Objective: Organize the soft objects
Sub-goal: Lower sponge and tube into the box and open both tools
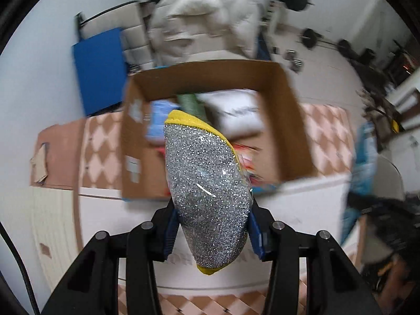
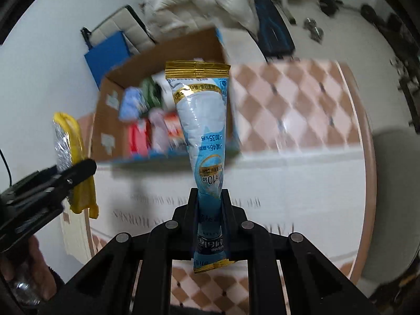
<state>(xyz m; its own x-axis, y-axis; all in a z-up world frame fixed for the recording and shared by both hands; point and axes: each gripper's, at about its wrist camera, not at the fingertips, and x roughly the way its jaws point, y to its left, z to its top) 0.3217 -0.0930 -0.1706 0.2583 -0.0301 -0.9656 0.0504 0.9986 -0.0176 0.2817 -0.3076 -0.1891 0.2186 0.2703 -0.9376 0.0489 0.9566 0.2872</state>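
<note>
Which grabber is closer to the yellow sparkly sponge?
Left. The left gripper is clamped on the sponge itself. The right gripper is off to its side, holding a blue packet.

**Hidden, cut off, blurred**

Cardboard box (image 1: 286, 120) contents smeared by motion blur in both views; only colour patches readable (blue, green, white, red). Scouring pad (image 1: 207, 191) hides the box's near middle. Sachet (image 2: 207, 141) print too small to read, its lower part covered by the jaws. Weights (image 1: 311, 38) on the floor blurred. A hand (image 2: 39, 273) cut off at left edge.
</note>
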